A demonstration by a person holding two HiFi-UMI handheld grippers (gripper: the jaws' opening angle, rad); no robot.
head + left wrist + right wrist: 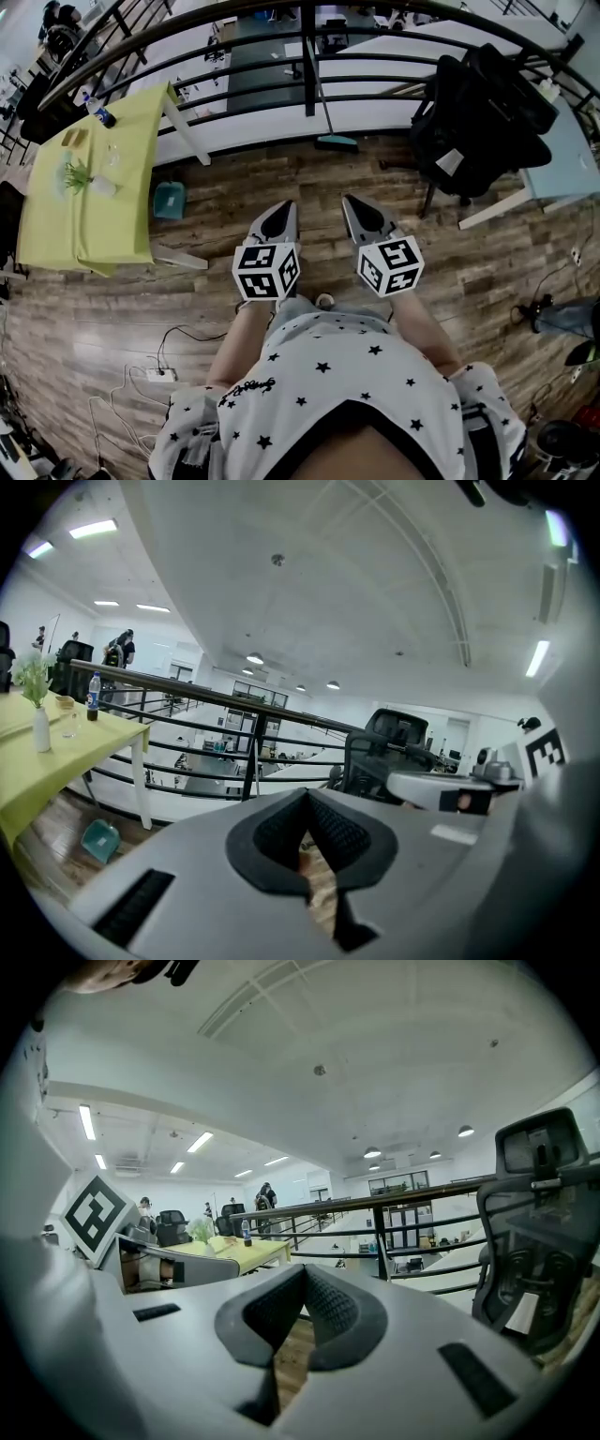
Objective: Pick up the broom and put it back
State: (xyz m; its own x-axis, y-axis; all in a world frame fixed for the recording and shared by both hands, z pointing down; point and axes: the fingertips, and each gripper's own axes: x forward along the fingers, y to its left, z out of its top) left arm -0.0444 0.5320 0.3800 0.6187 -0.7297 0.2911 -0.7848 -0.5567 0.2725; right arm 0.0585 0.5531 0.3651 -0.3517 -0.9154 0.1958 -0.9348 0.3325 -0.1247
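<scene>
Person stands on wood floor, both grippers held out in front, side by side and apart, pointing toward the railing. Left gripper: fingers narrow, tips together, nothing between them; its own view shows the dark pads meeting at the tip, with only floor in the slot below. Right gripper: same, fingers together and empty, pads meeting at the tip in its own view. Broom is at the floor's far edge, leaning against the railing beside a dark post, teal head on the boards, thin handle rising along the bars. It is ahead of both grippers and well apart from them, touched by neither. Teal dustpan lies on the floor to the left, near a white leg of the table. The table has a yellow-green cover. A bottle stands near its far corner and a small white vase with a green sprig toward its right edge; something small and clear sits between them, too small to tell. Black chair, draped with dark stuff, stands at the floor's far right, by the railing. A white power strip and loose cables lie on the floor at near left. The person wears a white top with black stars.
</scene>
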